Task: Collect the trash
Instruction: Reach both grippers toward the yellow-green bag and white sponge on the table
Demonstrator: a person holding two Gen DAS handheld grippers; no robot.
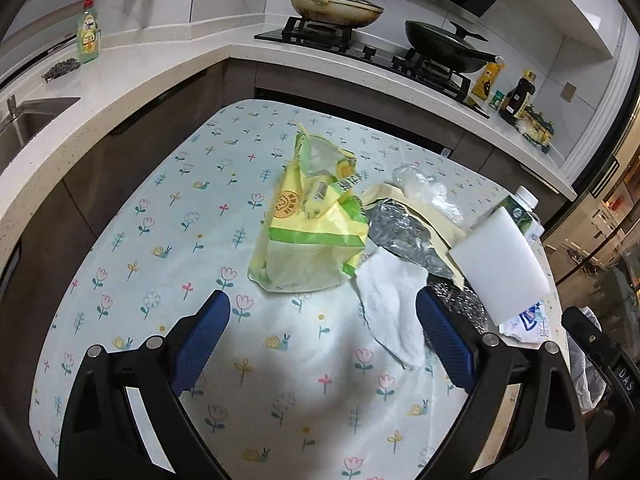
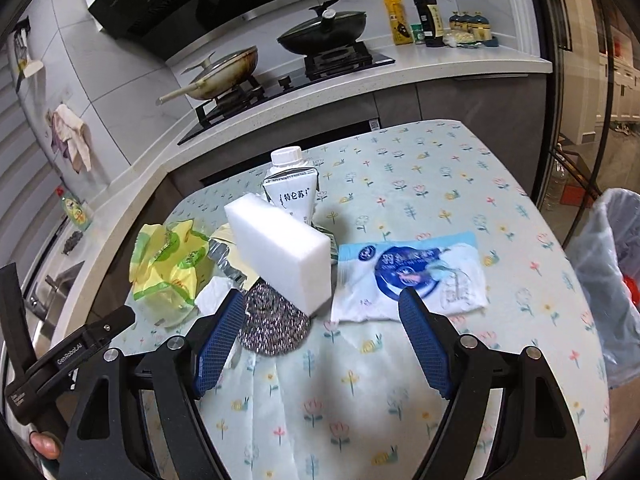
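Trash lies on a small table with a flowered cloth (image 1: 240, 184). A yellow-green plastic bag (image 1: 312, 224) sits mid-table, with a white paper tissue (image 1: 392, 304), crumpled foil (image 1: 400, 232) and clear plastic (image 1: 428, 188) to its right. A white sponge block (image 2: 284, 256) leans on a steel scourer (image 2: 272, 324) in front of a milk carton (image 2: 292, 188). A blue-white wrapper (image 2: 412, 276) lies flat to the right. My left gripper (image 1: 322, 332) is open above the cloth, just short of the bag and tissue. My right gripper (image 2: 322, 332) is open, with the scourer by its left finger.
A bin lined with a clear bag (image 2: 612, 272) stands beside the table on the right. Behind the table runs a counter with a hob (image 2: 288, 80), two pans, sauce bottles (image 2: 428, 16) and a sink (image 1: 24, 128) at the left.
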